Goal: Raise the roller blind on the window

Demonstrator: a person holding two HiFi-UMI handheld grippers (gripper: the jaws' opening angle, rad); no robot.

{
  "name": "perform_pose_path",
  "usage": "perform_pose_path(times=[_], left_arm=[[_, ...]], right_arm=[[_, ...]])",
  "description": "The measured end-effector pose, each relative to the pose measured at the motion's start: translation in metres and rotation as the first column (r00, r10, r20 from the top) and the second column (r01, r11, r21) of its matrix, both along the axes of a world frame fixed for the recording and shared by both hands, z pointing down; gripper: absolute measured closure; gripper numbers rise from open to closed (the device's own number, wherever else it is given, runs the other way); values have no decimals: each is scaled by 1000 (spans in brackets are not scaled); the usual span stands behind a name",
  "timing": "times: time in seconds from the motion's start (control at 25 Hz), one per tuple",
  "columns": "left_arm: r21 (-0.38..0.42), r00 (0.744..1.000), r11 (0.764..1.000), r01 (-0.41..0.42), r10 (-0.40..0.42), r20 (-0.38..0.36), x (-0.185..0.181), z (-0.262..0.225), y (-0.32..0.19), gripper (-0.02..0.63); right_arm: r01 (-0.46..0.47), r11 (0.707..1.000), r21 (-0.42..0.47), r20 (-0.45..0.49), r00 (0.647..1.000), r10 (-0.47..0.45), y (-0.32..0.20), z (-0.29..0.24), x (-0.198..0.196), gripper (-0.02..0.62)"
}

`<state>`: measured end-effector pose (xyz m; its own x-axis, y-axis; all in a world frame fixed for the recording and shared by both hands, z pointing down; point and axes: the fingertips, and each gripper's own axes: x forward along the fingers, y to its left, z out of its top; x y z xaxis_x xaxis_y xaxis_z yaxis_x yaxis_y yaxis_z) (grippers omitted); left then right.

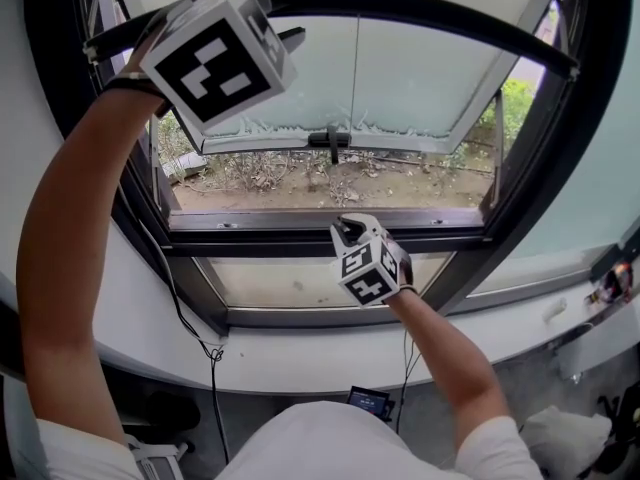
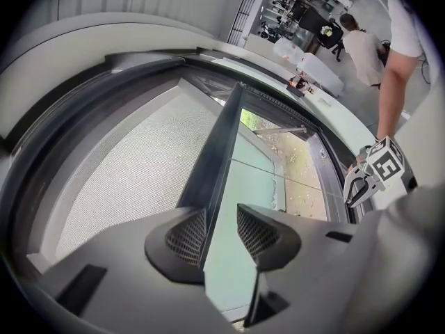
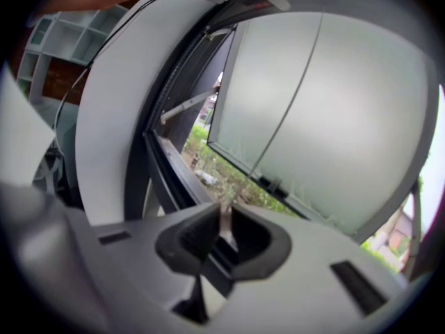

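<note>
Your right gripper has its jaws almost together. A thin pale strip stands between the pads, and they close on it. This part is blurred, so I cannot tell what the strip is or where it ends. In the head view this gripper is low, just in front of the lower window frame, and the strip cannot be made out there.

Your left gripper is held high, with its jaws apart. The dark bar at the bottom of the blind runs between the two pads. It lies close to one pad, and pale glass shows between it and the other pad, so the pads do not press it. Whether the near pad touches the bar I cannot say. The mesh cloth of the blind is on one side of the bar, and the edge of the picture cuts off its far part. In the head view the bar crosses the top of the window, above the frosted pane, which is tilted outward over dry ground.
</note>
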<state>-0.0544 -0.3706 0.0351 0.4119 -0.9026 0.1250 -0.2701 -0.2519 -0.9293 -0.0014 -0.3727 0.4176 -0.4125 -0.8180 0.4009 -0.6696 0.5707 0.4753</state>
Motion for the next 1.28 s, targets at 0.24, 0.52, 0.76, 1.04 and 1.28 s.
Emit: perform_pose_path(times=[0.24, 0.52, 0.76, 1.04, 1.28], left_arm=[[28, 1000, 1000, -9, 10, -17, 0, -1, 1, 453], [71, 999, 997, -13, 15, -38, 0, -1, 2, 453], [52, 990, 997, -60, 66, -125, 0, 2, 7, 453], [96, 970, 989, -109, 127, -208, 1, -2, 17, 453], [105, 935, 979, -176, 200, -293, 5, 12, 37, 453]], right_arm=[[-6, 998, 66, -3, 1000, 6, 16, -2, 6, 535], [-35, 994, 105, 52, 998, 30, 30, -4, 12, 535], [-56, 983, 172, 14, 998, 55, 38, -6, 19, 535], [-69, 982, 177, 3, 998, 70, 44, -6, 22, 535], [-72, 980, 187, -10, 997, 75, 49, -6, 24, 535]])
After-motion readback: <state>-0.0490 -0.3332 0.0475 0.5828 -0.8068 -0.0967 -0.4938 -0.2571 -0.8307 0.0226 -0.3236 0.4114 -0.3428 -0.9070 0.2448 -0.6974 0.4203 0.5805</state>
